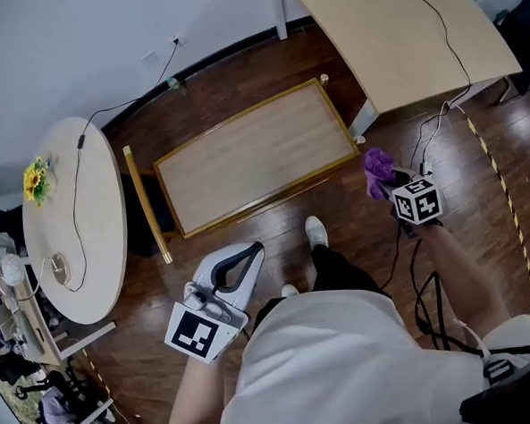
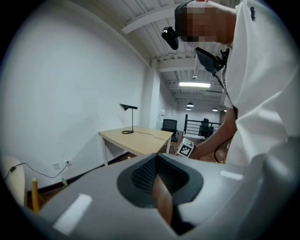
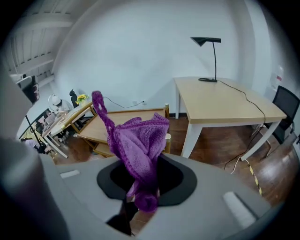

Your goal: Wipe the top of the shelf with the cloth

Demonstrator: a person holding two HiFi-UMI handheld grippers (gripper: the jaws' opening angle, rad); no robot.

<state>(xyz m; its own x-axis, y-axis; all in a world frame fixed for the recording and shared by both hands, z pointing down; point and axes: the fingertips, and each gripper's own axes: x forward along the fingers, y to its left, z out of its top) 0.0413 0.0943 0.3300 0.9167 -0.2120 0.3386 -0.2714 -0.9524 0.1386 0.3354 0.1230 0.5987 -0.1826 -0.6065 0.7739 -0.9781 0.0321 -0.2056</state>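
Right tongs clamped on purple cloth, held beside shelf; left tongs closed, empty.

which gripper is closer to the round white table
Left. The left gripper is beside the round white table; the right gripper is past the shelf, by the desk.

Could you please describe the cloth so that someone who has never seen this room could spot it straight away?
Find the low gold-framed wooden shelf on the dark floor. Just off its right end, the right hand-held gripper is shut on the cloth, a bunched knitted piece sticking out past the jaws. It is the only purple thing near the shelf.
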